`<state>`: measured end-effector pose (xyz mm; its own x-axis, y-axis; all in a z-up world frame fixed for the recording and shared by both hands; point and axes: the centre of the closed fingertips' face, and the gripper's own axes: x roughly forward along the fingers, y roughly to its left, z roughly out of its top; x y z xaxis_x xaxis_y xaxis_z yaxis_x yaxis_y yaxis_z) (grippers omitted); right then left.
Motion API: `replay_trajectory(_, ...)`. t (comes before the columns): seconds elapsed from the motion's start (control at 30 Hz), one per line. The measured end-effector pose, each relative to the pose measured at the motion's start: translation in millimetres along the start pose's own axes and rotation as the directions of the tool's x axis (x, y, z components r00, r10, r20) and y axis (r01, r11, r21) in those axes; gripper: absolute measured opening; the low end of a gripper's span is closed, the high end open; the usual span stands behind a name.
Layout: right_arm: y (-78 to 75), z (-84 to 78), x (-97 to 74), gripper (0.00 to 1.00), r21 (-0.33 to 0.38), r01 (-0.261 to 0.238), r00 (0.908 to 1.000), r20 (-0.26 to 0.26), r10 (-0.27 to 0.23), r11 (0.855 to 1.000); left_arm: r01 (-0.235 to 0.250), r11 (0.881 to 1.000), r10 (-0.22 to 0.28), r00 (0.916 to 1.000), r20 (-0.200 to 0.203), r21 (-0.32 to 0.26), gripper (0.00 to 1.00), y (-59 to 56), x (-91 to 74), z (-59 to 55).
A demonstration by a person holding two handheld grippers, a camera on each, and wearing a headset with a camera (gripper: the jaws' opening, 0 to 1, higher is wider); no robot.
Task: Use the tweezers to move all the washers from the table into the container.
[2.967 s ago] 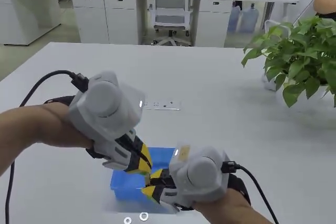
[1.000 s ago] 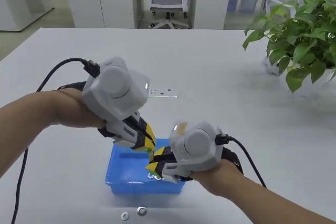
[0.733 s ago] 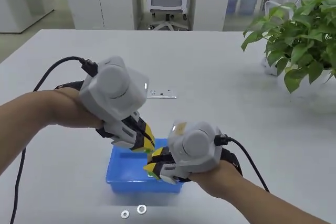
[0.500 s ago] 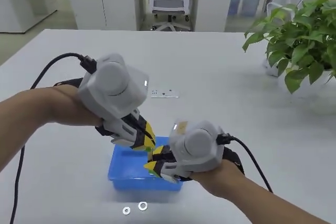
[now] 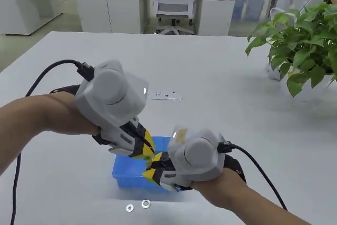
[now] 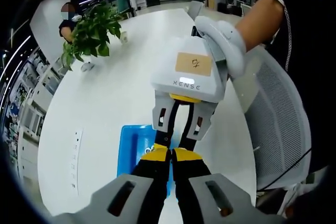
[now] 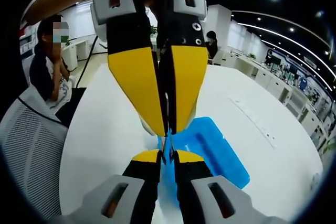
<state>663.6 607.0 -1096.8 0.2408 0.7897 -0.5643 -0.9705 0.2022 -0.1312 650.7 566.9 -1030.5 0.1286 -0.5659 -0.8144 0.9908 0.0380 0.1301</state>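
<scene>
L gripper (image 5: 145,154) comes in from 10 o'clock and R gripper (image 5: 153,175) from 4 o'clock in head view. Their yellow tips meet nose to nose over the blue container (image 5: 129,180).

R gripper view: own jaws are pressed together at 6 o'clock w/ a thin metal sliver, the tweezers (image 7: 168,149), pinched between them. The sliver runs up toward 12 o'clock into the L gripper's yellow pads, which are also closed tight on it. So both grippers clamp the tweezers, one at each end. Tweezer tips can't be made out.

L gripper view: own jaws closed, no gap. R gripper faces it head-on, w/ the container just behind at 9 o'clock.

Two washers (image 5: 146,203) lie on the desk (image 5: 237,109), side by side and just apart, near the container's front wall at its 6 o'clock, outside it. Can't tell if any washers are inside, since the grippers cover most of the container.

Potted plant (image 5: 300,46) sits at 2 o'clock on the desk, well apart.
</scene>
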Motion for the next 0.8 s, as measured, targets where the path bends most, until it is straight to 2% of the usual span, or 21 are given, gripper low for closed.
replay_trajectory(0.43,18.5,-7.2,5.9,0.12,-0.008,-0.03,0.9995,-0.012,0.03,1.0,0.006,1.0,-0.006,1.0,-0.001,-0.02,0.05,-14.5,8.5,-10.3)
replay_trajectory(0.8,30.4,-23.3,12.5,0.12,0.005,-0.053,0.9981,-0.032,0.054,0.999,0.025,0.999,-0.025,0.9997,-0.004,-0.039,0.05,-25.0,21.4,-20.3)
